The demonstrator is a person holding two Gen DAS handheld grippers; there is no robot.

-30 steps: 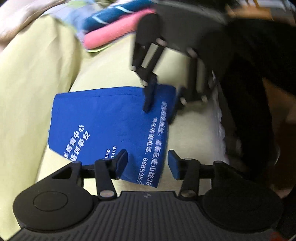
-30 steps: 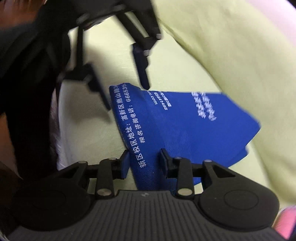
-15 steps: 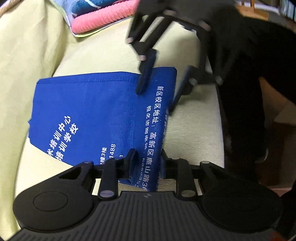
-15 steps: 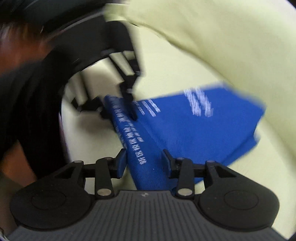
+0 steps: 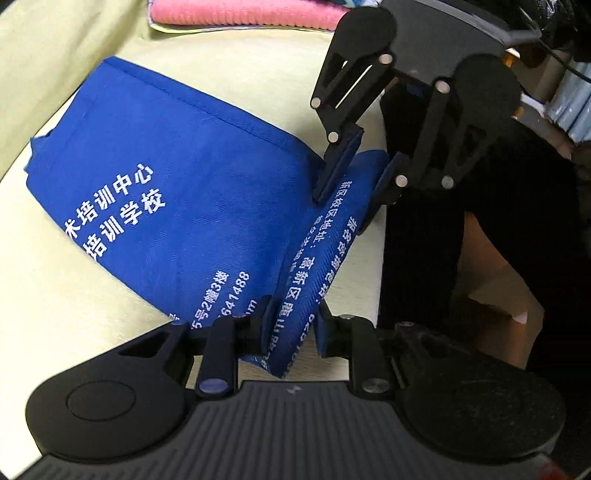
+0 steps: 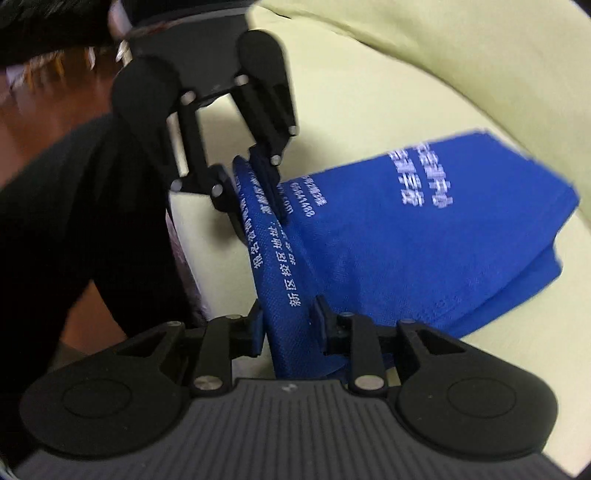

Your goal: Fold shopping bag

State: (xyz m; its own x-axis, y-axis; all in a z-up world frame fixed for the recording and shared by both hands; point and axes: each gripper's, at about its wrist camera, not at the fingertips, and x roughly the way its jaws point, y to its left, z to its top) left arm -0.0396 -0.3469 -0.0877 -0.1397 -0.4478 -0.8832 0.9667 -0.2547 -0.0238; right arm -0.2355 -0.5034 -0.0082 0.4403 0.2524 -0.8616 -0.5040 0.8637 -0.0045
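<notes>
A blue shopping bag with white Chinese print lies partly folded on a pale yellow-green cushion. My left gripper is shut on the near end of the bag's right edge strip, which is lifted off the cushion. My right gripper is shut on the far end of the same strip. In the right wrist view the bag spreads to the right, my right gripper pinches the strip, and the left gripper holds its other end.
A pink folded towel lies at the back of the cushion. The cushion's raised back curves behind the bag. The person's dark clothing and a cardboard box are at the right, past the cushion edge.
Both grippers have closed on the bag's right edge strip and raised it off the cushion. A second ago the left one was open above the bag.
</notes>
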